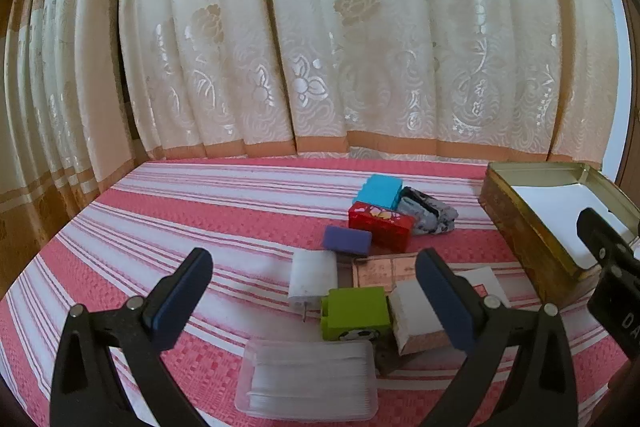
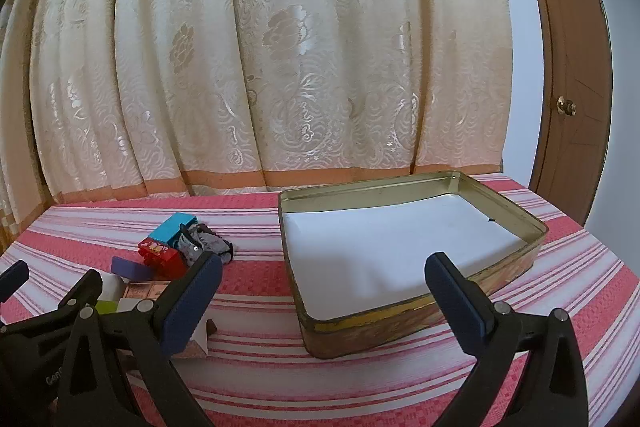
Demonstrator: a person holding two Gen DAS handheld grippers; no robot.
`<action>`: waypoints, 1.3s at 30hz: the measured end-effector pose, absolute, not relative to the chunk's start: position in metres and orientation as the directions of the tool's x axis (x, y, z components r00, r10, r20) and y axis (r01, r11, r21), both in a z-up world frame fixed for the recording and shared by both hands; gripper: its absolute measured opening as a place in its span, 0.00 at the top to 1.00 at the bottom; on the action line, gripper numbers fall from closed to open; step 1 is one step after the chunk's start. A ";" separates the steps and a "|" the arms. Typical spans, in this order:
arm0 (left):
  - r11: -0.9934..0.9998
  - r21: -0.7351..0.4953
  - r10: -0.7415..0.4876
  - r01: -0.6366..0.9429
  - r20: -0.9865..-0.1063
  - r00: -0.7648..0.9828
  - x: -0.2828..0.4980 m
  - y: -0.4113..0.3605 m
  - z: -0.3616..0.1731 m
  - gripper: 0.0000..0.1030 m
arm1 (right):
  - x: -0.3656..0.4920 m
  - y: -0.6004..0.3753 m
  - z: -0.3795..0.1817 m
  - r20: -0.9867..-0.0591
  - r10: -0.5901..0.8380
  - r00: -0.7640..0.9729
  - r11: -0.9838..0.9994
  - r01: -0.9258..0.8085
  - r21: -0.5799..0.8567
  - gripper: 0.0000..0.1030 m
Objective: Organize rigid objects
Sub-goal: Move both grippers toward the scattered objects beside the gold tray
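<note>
In the left wrist view my left gripper (image 1: 316, 291) is open and empty above a cluster of small things: a green block (image 1: 356, 311), a white charger (image 1: 313, 277), a clear plastic case (image 1: 308, 379), a purple block (image 1: 347, 239), a red box (image 1: 380, 223), a blue block (image 1: 380, 191) and a white-and-copper box (image 1: 416, 319). In the right wrist view my right gripper (image 2: 324, 291) is open and empty over the near edge of an open metal tin (image 2: 400, 331) lined with white paper. The tin also shows in the left wrist view (image 1: 520, 223).
A red and white striped cloth (image 2: 256, 367) covers the table. A cream patterned curtain (image 1: 320, 27) hangs behind it. A grey patterned bundle (image 1: 432, 215) lies by the blue block. A copper-coloured flat board (image 1: 380, 271) lies under the cluster. A brown door (image 2: 572, 67) stands at the right.
</note>
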State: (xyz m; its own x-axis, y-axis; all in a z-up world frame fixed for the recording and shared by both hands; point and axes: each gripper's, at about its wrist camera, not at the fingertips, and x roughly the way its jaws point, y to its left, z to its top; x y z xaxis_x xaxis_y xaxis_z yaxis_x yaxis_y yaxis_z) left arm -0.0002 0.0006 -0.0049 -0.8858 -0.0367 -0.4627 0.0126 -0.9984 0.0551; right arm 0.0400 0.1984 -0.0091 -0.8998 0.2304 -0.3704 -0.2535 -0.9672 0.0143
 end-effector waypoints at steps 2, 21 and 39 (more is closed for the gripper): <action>-0.999 0.053 -0.036 0.013 -0.465 -0.885 0.000 0.001 -0.005 0.00 | 0.041 0.198 -0.009 -0.369 0.230 -0.901 -0.968 -0.252 0.013 0.00; -0.999 0.052 -0.020 -0.006 -0.475 -0.880 0.003 0.001 -0.004 0.00 | 0.038 0.198 -0.008 -0.387 0.206 -0.899 -0.973 -0.232 0.021 0.00; -0.993 0.007 -0.105 0.120 -0.532 -0.840 0.036 -0.060 -0.012 0.00 | 0.029 0.179 -0.012 -0.457 0.020 -0.889 -0.998 -0.047 0.047 0.01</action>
State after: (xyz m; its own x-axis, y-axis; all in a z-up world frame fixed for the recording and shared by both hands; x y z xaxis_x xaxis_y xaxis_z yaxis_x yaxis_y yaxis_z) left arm 0.0358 -0.0598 -0.0118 -0.8399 -0.1052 -0.5325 0.1196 -0.9928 0.0075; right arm 0.0294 0.1788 -0.0117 -0.8894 0.0203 -0.4566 -0.0466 -0.9978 0.0465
